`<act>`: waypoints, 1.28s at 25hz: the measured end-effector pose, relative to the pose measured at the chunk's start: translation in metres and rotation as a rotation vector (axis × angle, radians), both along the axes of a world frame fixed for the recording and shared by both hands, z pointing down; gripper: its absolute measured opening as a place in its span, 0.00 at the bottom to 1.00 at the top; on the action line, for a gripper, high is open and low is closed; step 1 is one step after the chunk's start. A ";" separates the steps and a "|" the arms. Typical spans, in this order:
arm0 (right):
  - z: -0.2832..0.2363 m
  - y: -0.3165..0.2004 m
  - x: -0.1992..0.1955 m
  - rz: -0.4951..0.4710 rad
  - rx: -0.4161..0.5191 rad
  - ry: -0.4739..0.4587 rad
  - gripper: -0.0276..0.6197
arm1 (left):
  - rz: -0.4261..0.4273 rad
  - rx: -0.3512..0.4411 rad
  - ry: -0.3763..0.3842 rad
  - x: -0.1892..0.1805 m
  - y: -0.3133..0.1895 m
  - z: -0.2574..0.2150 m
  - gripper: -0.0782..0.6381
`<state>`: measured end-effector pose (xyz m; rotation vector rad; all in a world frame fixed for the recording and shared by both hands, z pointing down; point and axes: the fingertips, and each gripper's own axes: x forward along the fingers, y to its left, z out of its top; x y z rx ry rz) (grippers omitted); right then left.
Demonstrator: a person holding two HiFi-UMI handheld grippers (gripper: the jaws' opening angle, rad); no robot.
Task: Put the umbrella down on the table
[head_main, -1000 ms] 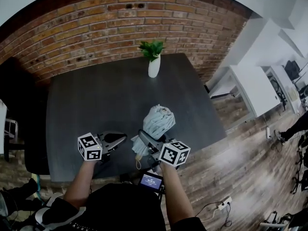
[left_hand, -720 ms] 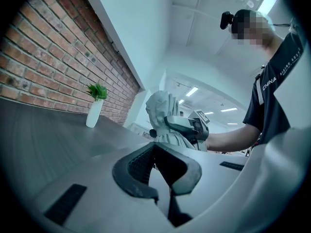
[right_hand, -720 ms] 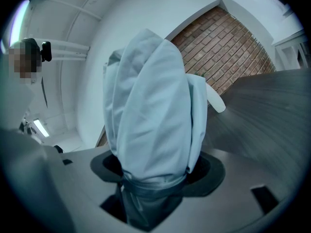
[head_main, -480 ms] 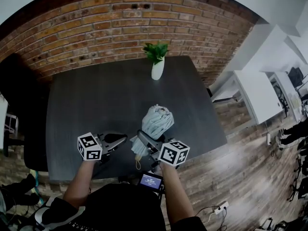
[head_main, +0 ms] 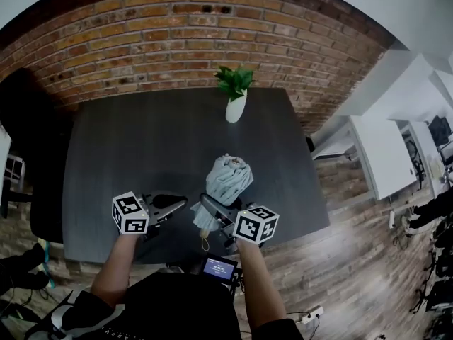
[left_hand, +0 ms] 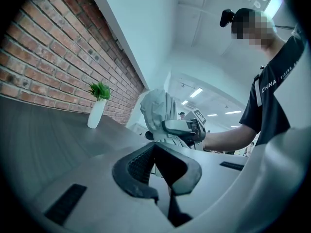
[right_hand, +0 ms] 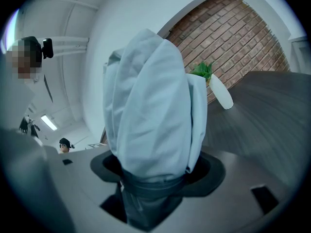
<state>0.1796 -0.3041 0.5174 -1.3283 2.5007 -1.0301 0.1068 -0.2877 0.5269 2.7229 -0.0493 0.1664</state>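
Overall, the head view alone takes in the whole scene: 1 red brick wall [head_main: 177, 34] at the back and 1 dark grey rectangular table [head_main: 134, 140] set against it.

The folded pale blue-grey fabric umbrella [head_main: 228, 179], 1 in number, is off the table. It is held above the near edge and stands roughly upright. The head view shows a thin cord loop hanging from its lower end. No view shows whether that end touches the tabletop.

Only 1 white vase with a green leafy plant [head_main: 235, 105] stands on the table, at the far edge by the wall and well apart from the umbrella.

Grippers number 2. The right gripper [right_hand: 155, 171] is clenched on the umbrella. Its own view shows both jaws pressed round the dark lower section beneath the bunched canopy, which the head view does not resolve. The left gripper [left_hand: 155, 149] has its jaws together with nothing between them, low over the table just left of the umbrella. Its view shows the right gripper's grip side-on.
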 end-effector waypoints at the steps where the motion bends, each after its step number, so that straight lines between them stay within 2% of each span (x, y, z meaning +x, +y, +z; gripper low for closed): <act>1: -0.001 -0.005 0.001 -0.019 -0.003 0.011 0.54 | -0.003 0.005 -0.001 0.003 -0.003 -0.002 0.11; 4: -0.004 -0.020 0.004 -0.094 -0.013 0.068 0.54 | -0.013 0.023 -0.017 0.011 -0.013 -0.007 0.11; 11: -0.009 -0.062 0.011 -0.321 -0.030 0.285 0.54 | -0.056 0.072 -0.089 0.027 -0.045 -0.011 0.11; 18: 0.018 -0.104 0.012 -0.487 -0.068 0.495 0.54 | -0.112 0.093 -0.143 0.043 -0.082 -0.008 0.11; 28: 0.088 -0.156 0.008 -0.689 -0.151 0.790 0.54 | -0.260 0.015 -0.220 0.047 -0.141 0.028 0.11; 32: 0.111 -0.180 0.007 -0.717 -0.162 0.874 0.54 | -0.302 -0.033 -0.237 0.045 -0.151 0.048 0.11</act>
